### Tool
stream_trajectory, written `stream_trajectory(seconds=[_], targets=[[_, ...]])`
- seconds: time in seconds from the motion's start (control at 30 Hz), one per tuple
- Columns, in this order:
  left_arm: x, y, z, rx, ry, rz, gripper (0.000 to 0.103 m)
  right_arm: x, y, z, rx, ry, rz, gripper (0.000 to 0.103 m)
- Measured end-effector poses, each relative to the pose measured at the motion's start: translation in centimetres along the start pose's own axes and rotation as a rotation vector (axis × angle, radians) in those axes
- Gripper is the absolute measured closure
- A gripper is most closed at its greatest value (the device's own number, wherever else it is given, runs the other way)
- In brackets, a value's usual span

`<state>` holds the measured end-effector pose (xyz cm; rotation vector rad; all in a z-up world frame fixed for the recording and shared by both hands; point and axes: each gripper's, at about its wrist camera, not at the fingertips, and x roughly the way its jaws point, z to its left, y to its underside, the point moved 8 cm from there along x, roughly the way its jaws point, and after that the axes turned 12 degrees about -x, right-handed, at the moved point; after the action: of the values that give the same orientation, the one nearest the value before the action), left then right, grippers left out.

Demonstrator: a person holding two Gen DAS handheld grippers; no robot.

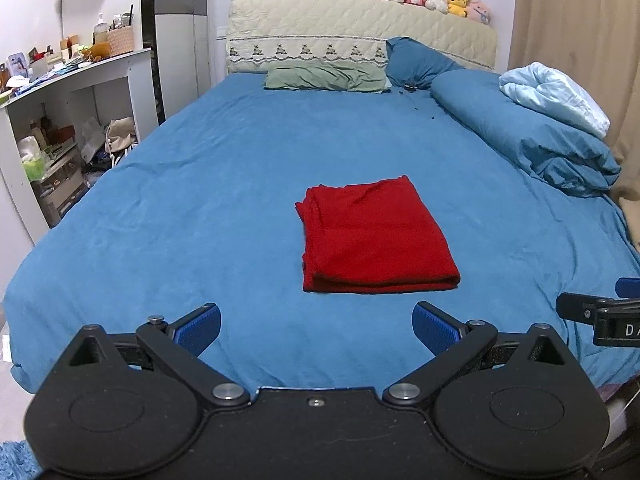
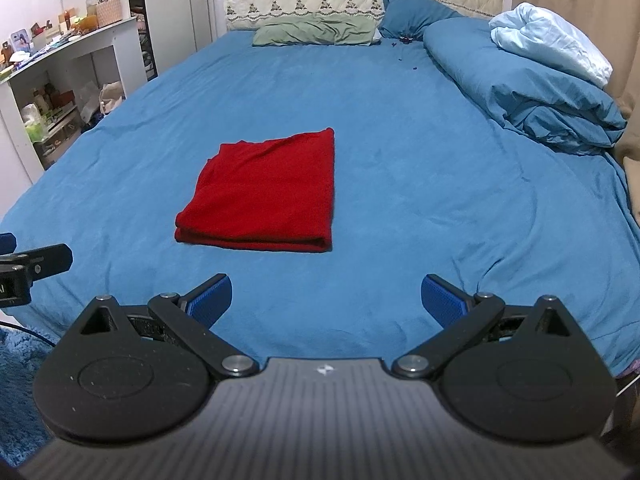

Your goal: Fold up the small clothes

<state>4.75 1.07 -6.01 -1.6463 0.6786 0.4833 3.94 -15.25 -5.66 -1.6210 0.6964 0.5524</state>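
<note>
Red garment [image 1: 376, 236] lies folded flat on bed [image 1: 200, 200]. Left gripper [image 1: 316, 328] and right gripper [image 2: 326, 300] spread wide, empty. If folding again, pinch near corners together.

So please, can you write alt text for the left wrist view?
A folded red cloth lies flat on a blue bed, just ahead of the open, empty left gripper. A green pillow rests by the headboard.
</note>
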Motion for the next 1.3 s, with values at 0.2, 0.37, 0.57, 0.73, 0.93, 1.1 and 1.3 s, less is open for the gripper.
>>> stream_trajectory(seconds=[0.2, 0.37, 0.57, 0.73, 0.93, 1.1, 1.3], targets=[[0.06, 0.02, 0.03, -0.001, -0.002, 0.001, 0.000, 0.04, 0.15, -0.10, 0.006, 0.003, 0.003, 0.000], [0.05, 0.03, 0.02, -0.002, -0.002, 0.001, 0.000, 0.01, 0.15, 0.15, 0.007, 0.005, 0.001, 0.000], [0.11, 0.00, 0.04, 0.001, -0.003, 0.002, 0.000, -0.06, 0.21, 0.31, 0.007, 0.006, -0.001, 0.000], [0.10, -0.05, 0.18, -0.005, -0.004, 0.000, 0.000, -0.08, 0.19, 0.29, 0.006, 0.007, -0.002, 0.000], [0.08, -0.04, 0.29, -0.005, -0.003, 0.000, 0.000, -0.11, 0.19, 0.29, 0.005, 0.005, 0.000, 0.000], [0.05, 0.01, 0.28, -0.003, -0.004, 0.002, 0.000, -0.28, 0.09, 0.36, 0.006, 0.009, -0.002, 0.000], [0.03, 0.05, 0.24, -0.005, -0.004, 0.001, 0.000, -0.34, 0.10, 0.36, 0.005, 0.010, 0.000, 0.000]])
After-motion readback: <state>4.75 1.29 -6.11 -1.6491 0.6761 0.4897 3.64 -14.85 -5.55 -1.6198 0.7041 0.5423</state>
